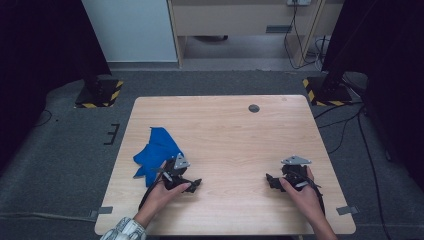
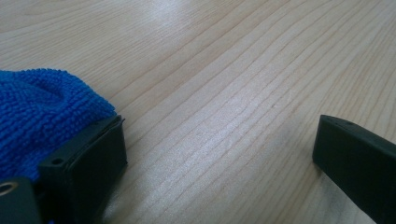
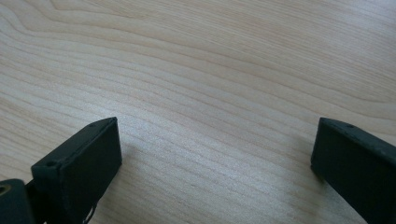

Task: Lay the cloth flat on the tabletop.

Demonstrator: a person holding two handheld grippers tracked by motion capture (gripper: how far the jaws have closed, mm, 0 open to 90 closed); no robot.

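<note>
On the table: a wooden table (image 1: 225, 130) bears one crumpled blue cloth (image 1: 156, 150) toward its left side; both grippers rest low on the wood near the person's edge.
Left gripper: the left gripper (image 1: 192, 184) sits just beside the cloth's near corner, its jaws spread wide with bare wood between them.
Cloth against the fingers: in the left gripper view the blue cloth (image 2: 42, 116) lies outside the gap, bunched against the outer face of one finger (image 2: 88, 158), apparently touching it; the other finger (image 2: 355, 158) stands well apart over bare wood.
Right gripper: the right gripper (image 1: 272, 181) lies well apart from the cloth, jaws likewise wide and holding nothing; its fingers (image 3: 79, 163) frame plain wood grain.
Step in hand: by my judgement, this is the approach to a first pinch on the cloth.
Doing it well: the left gripper should shift sideways toward the cloth so that a fold, not the bare table, sits between the fingers before they close.
Depth of bite: taking the raised, bunched edge beside the finger seems easier than scraping up a flat layer.
Risk: closing where the fingers stand now would catch nothing and might only nudge the cloth away.
Other hand: the right gripper may need to cross toward the cloth for a second corner.
</note>
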